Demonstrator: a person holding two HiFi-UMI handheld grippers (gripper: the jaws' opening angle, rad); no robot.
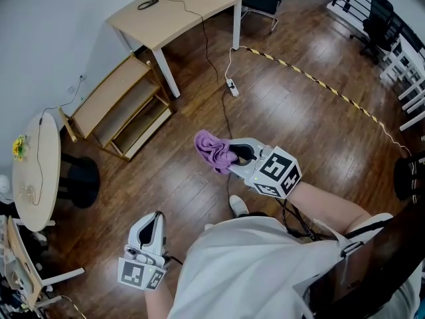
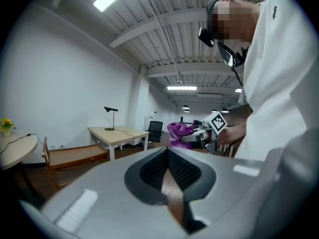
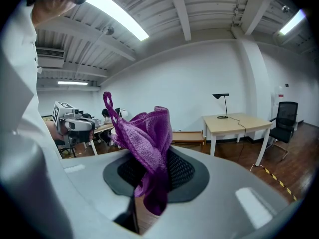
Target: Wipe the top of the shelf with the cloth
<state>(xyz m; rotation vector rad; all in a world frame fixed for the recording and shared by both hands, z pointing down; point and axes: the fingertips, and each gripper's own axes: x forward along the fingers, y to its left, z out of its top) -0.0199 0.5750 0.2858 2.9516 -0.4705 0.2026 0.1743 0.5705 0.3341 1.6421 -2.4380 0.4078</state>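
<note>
Head view: right tongs (image 1: 234, 155) pinch the purple cloth (image 1: 212, 149) mid-frame, well apart from the upper-left shelf (image 1: 118, 106), so wiping seems unstarted; left tongs (image 1: 155, 216) are pressed together, empty.

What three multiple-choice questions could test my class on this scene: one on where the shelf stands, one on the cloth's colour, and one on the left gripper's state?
1. Where does the shelf stand?
A) on the floor beside the table
B) on top of the table
C) on the person's lap

2. What colour is the cloth?
A) green
B) purple
C) white

3. What is the state of the left gripper?
A) shut on the cloth
B) wide open
C) shut and empty

Answers:
1 A: the head view shows it on the floor next to the table.
2 B: it shows purple in every view.
3 C: its jaws meet with nothing between them, and the right gripper holds the cloth.
</note>
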